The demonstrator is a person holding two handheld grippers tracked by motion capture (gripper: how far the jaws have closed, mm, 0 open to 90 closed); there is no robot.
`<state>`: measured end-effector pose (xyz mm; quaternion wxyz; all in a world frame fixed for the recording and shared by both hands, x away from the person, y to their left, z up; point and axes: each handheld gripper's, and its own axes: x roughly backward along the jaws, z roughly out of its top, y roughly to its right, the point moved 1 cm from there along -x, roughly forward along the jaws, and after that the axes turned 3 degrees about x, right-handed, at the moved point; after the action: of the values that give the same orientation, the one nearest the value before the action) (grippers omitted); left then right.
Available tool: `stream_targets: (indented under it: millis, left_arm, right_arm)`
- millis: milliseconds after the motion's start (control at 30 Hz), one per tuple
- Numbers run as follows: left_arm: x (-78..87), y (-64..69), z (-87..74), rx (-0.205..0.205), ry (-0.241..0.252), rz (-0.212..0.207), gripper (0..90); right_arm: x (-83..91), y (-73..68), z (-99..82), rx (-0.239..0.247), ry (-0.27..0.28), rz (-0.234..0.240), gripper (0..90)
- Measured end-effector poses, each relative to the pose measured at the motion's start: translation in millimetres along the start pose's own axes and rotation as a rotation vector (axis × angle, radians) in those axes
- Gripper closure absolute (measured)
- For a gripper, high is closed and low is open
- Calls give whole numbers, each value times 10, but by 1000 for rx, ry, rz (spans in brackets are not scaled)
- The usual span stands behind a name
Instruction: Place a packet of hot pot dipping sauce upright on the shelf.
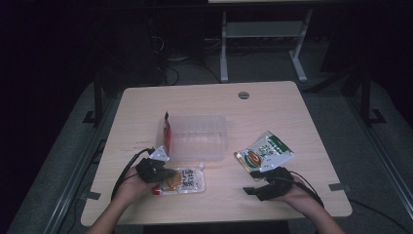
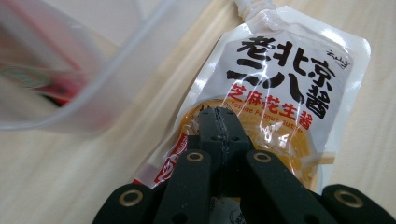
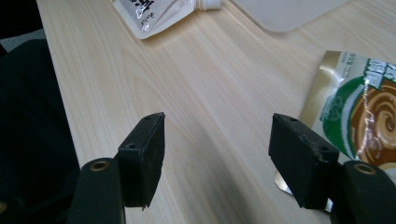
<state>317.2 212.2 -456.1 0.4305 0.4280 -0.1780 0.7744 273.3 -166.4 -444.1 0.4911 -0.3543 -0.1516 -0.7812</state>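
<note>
Left gripper [image 2: 218, 122] sits low over the white sesame peanut butter pouch [image 2: 280, 93], jaws pressed tight together with no gap between them. Whether they pinch the pouch's film cannot be told; the tips rest right on its orange picture, and the pouch lies flat on the wooden table [image 1: 272, 97], its spout pointing away from the gripper. Just beyond and to that gripper's left stands the clear plastic container [image 2: 70, 93], with a red packet [image 1: 168, 131] leaning inside. Over to the right gripper [image 3: 224, 158]: jaws spread wide, nothing between them but bare tabletop. The green-and-white sauce pouch [image 3: 364, 112] lies just beside its right-hand jaw.
</note>
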Motion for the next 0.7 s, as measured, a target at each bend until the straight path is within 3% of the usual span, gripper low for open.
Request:
stream_targets:
  millis: [200,333,400,467,567,700]
  left_arm:
    - [-36,176,39,-47,-12,-16,900]
    - [60,220,35,-77,12,10,899]
    - [137,208,-4,-68,18,19,899]
    - [191,176,-73,-71,-7,50,900]
    - [256,110,-169,-31,-18,71,900]
    - [208,77,-212,5,-54,28,900]
  right_arm:
    - [-128,-67,80,0,-1,41,350]
    - [-248,-155,167,25,-12,59,351]
    - [-287,-191,199,35,-14,67,352]
    - [-319,-216,228,36,-11,79,353]
    - [-369,-236,277,32,-9,93,356]
    - [-456,-255,340,29,-4,111,357]
